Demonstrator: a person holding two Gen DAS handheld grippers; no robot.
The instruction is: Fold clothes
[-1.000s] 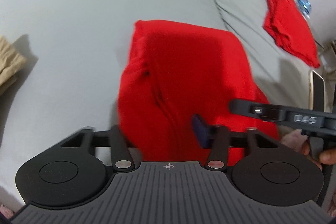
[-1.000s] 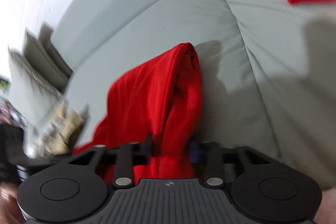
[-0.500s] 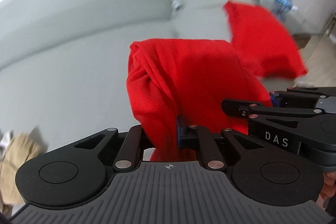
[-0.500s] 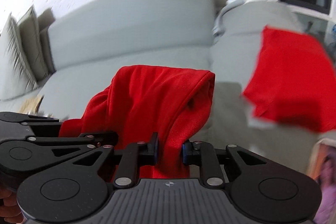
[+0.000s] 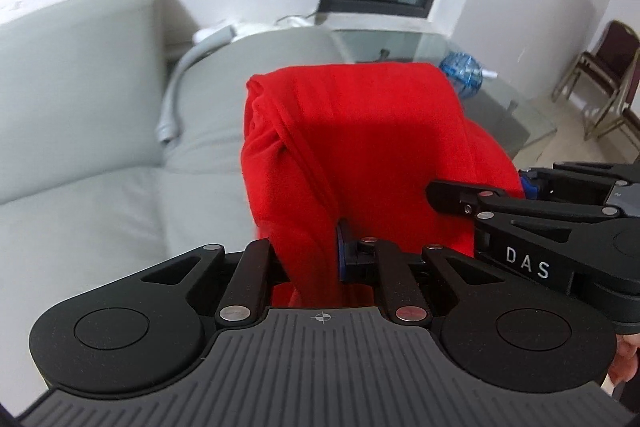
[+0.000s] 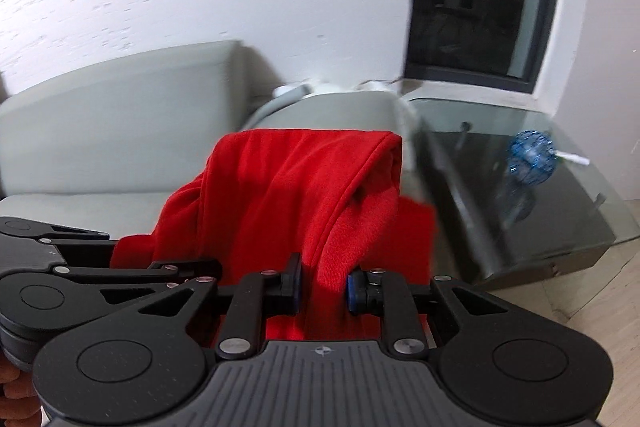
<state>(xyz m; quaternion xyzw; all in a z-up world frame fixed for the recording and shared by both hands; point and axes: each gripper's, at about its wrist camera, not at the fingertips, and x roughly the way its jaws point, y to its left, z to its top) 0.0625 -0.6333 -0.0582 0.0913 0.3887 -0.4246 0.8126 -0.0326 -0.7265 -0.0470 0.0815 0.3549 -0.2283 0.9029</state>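
Left tool (image 5: 308, 259) and right tool (image 6: 323, 287) side by side, both clamped tight

The right tongs (image 6: 324, 287) pinch a fold of the red garment (image 6: 296, 195), which hangs in front of the grey sofa (image 6: 120, 131), with the left tongs (image 6: 192, 269) just beside and a glass surface (image 6: 520, 211) at the right.

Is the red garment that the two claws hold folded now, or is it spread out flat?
Folded. The red garment hangs doubled over in layers, pinched by the left claw and the right claw, above the grey sofa.
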